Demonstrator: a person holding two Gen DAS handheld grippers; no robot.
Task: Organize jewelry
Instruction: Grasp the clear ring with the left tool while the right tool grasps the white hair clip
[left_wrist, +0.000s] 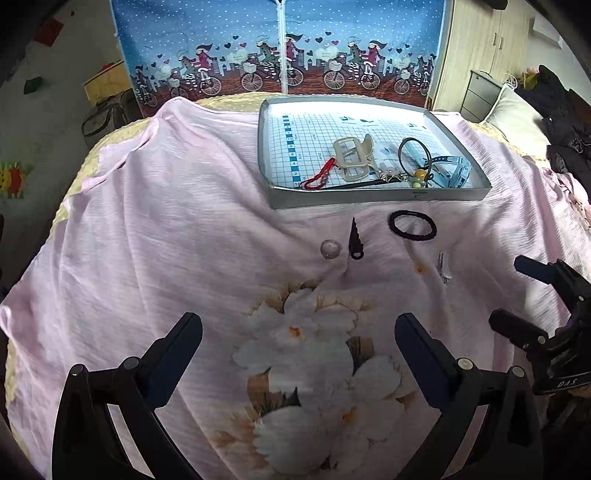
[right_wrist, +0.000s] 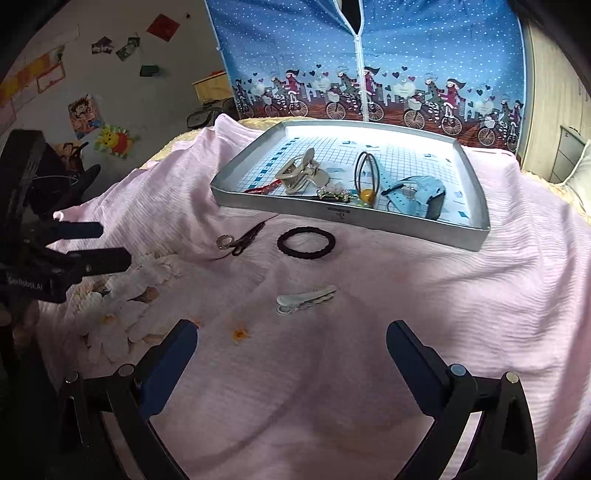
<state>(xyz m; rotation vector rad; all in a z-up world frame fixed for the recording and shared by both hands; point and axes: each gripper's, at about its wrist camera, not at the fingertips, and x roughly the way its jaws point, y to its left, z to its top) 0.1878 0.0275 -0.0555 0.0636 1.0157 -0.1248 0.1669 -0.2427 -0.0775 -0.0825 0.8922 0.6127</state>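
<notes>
I have both grippers hovering low over the pink bedsheet (right_wrist: 443, 295), neither one holding anything. My left gripper (left_wrist: 298, 328) has its fingers spread wide above the printed white flowers (left_wrist: 314, 350). My right gripper (right_wrist: 291, 334) is spread just as wide over plain sheet, and it shows at the right edge of the left wrist view, beside the left one.

Four loose pieces lie on the sheet, all ahead of the fingers. Nearest my right gripper is the white hair clip (right_wrist: 306, 299), just beyond the fingertips and roughly centred between them. Farther on sits the black hair tie (right_wrist: 306, 242), lying flat near the front wall of the tray. To the left of the tie is a black alligator clip (right_wrist: 246, 237), with a small clear ring (right_wrist: 223, 242) just beside its near end. From my left gripper these two lie well ahead, a little right of centre.

The grey tray (right_wrist: 343, 216) rests at the far side of the sheet. It holds a beige claw clip (right_wrist: 301, 173), a red cord (left_wrist: 318, 175), a thin black elastic (right_wrist: 365, 173), a yellow bead (right_wrist: 365, 194) and a pale blue strap (right_wrist: 417, 192).
</notes>
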